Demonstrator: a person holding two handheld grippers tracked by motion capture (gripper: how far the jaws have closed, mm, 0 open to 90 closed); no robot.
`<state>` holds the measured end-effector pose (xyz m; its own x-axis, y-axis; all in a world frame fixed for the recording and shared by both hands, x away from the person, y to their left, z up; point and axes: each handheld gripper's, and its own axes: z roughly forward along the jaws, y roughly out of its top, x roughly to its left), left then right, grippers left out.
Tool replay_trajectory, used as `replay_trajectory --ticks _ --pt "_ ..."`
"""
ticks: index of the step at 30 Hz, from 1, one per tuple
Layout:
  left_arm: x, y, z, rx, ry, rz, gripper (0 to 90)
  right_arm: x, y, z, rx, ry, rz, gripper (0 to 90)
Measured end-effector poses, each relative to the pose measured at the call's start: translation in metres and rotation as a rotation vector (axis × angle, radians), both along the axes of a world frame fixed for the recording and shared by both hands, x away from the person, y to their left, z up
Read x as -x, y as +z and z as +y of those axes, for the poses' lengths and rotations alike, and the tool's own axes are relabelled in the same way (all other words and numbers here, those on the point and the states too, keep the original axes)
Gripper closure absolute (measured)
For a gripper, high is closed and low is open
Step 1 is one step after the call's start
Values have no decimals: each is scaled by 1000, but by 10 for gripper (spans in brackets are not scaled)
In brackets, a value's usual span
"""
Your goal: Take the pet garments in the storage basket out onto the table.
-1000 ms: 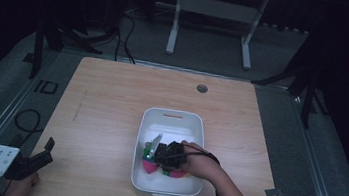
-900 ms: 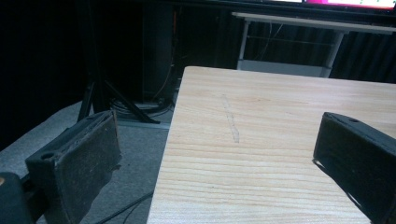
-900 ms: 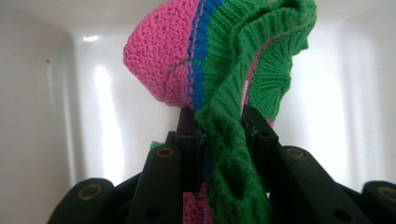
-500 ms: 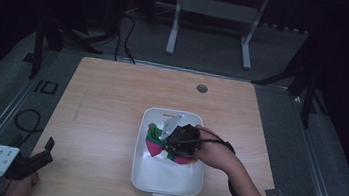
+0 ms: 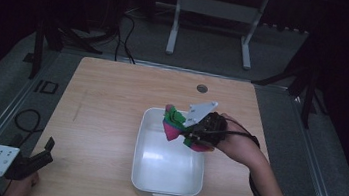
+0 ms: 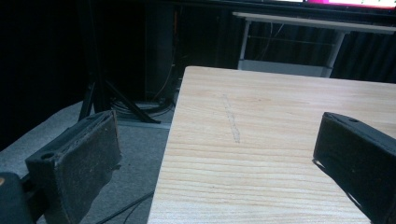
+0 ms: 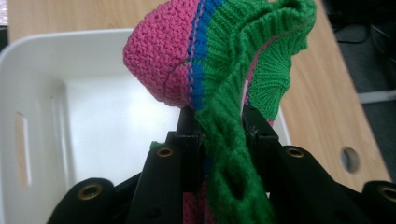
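A knitted pink, green and blue cloth (image 5: pixel 174 123) (image 7: pixel 219 70) hangs clamped in my right gripper (image 5: pixel 185 128) (image 7: pixel 218 119), lifted above the right rim of the white bin (image 5: pixel 143 170) (image 7: pixel 37 93). The jaws press on the cloth from both sides, and part of it droops between them toward the camera. The bin's floor below is bare. My left gripper (image 5: pixel 44 151) (image 6: pixel 215 154) rests at the table's near left corner, jaws wide apart with nothing between them, pointing along the wooden tabletop (image 6: pixel 280 121).
A round cable hole (image 5: pixel 202 88) (image 7: pixel 349 159) sits in the table near its far edge. Dark floor, cables (image 5: pixel 18 119) and stand legs (image 5: pixel 211 32) surround the table. The bin occupies the near centre of the tabletop (image 5: pixel 105 109).
My right gripper has risen out of the bin with the cloth and shifted toward the bin's far right rim. The left gripper has stayed put.
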<state>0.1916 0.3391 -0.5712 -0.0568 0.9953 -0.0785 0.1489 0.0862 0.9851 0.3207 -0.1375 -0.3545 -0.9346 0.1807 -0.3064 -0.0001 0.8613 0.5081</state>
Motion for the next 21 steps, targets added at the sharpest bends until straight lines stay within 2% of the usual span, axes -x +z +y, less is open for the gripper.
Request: replay_trajectory --ticks 4,15,16,17,18,21 --pt "0 0 0 4 2 0 12 -2 3 -20 -1 -37 -6 717" --pt "0 0 -1 -1 3 2 12 -10 -9 -77 15 -167 -11 716" --pt "0 0 -1 -1 3 2 12 -10 -9 -77 15 -167 -11 716" --pt "0 0 -1 -3 3 3 12 -12 -9 -92 15 -201 -11 717" --pt "0 0 -1 -3 3 4 12 -12 -9 -92 15 -201 -11 717" --pt "0 0 0 0 4 2 12 -14 -9 -110 4 -242 -7 716"
